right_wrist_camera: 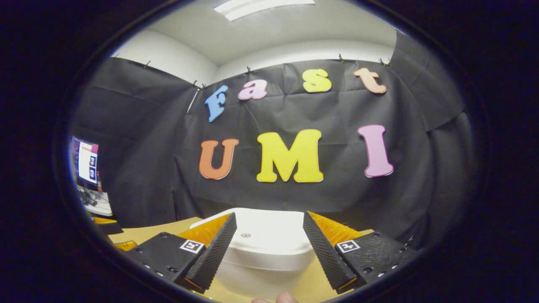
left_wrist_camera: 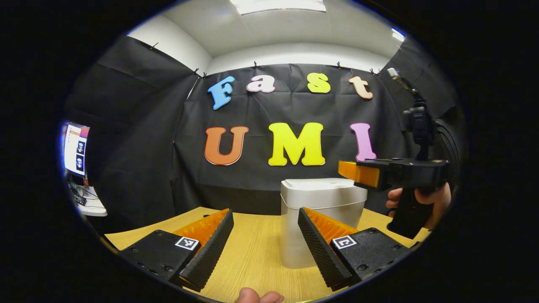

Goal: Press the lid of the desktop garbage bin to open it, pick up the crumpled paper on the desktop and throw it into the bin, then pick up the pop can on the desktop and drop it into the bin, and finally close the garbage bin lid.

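In the left gripper view, a bit of a fingertip (left_wrist_camera: 257, 296) poked up at the very bottom edge, mostly cut off. Just past it, the left gripper (left_wrist_camera: 265, 244) had its fingers spread wide apart, with nothing between them but the wooden surface (left_wrist_camera: 252, 252). The right finger (left_wrist_camera: 322, 246) covered the lower right part of the garbage bin (left_wrist_camera: 313, 210), so that corner could not be seen. The bin stood upright on the surface, a little way ahead, with its lid (left_wrist_camera: 318, 183) shut flat on top.

To the right of the bin, a hand (left_wrist_camera: 425, 201) held the right gripper (left_wrist_camera: 358, 173) up in the air, level with the lid and pointing sideways toward it. From this side, how far its fingers stood apart could not be made out.

In the right gripper view, the right gripper (right_wrist_camera: 269, 248) showed its fingers wide open and holding nothing. The lid (right_wrist_camera: 265, 235) lay just below and between them, and its near edge was cut off at the bottom. The fingers hid the lid's sides.

Far off on the left, a bright screen (left_wrist_camera: 76, 148) stood on a white desk (left_wrist_camera: 94, 206), too small and bent to make out. Black cloth (left_wrist_camera: 139, 139) hung behind everything.
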A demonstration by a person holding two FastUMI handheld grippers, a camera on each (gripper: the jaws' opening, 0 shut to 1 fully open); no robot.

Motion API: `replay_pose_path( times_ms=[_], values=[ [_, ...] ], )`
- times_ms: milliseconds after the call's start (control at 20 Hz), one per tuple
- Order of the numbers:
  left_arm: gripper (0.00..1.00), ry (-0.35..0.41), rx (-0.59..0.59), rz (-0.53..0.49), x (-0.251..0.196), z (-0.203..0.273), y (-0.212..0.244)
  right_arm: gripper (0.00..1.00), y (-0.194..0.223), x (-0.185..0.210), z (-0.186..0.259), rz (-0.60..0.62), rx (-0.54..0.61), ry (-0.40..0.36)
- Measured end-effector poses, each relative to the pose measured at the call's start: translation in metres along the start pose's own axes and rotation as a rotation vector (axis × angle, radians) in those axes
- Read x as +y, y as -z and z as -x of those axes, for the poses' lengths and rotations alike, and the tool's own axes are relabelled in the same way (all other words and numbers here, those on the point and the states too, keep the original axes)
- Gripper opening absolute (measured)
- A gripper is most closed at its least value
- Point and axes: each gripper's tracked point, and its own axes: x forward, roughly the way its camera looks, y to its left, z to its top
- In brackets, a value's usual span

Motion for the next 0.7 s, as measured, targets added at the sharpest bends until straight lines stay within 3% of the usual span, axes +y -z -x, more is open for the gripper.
replay_pose_path(
  times_ms=[300, 550, 650, 700],
  values=[
    [0.99, 0.041, -0.052, 0.004, -0.032, -0.012, -0.013, 0.98, 0.025, -0.032, 0.068, -0.045, -0.001, 0.057],
    [1.00, 0.079, -0.063, 0.021, -0.046, -0.008, -0.009, 0.97, 0.037, -0.051, 0.099, -0.056, -0.013, 0.125],
    [0.99, 0.082, -0.072, 0.023, -0.040, -0.005, -0.010, 0.96, 0.045, -0.052, 0.105, -0.080, -0.014, 0.141],
    [0.92, 0.079, -0.068, 0.023, -0.037, -0.004, -0.008, 0.97, 0.047, -0.053, 0.108, -0.076, -0.015, 0.150]
  ],
)
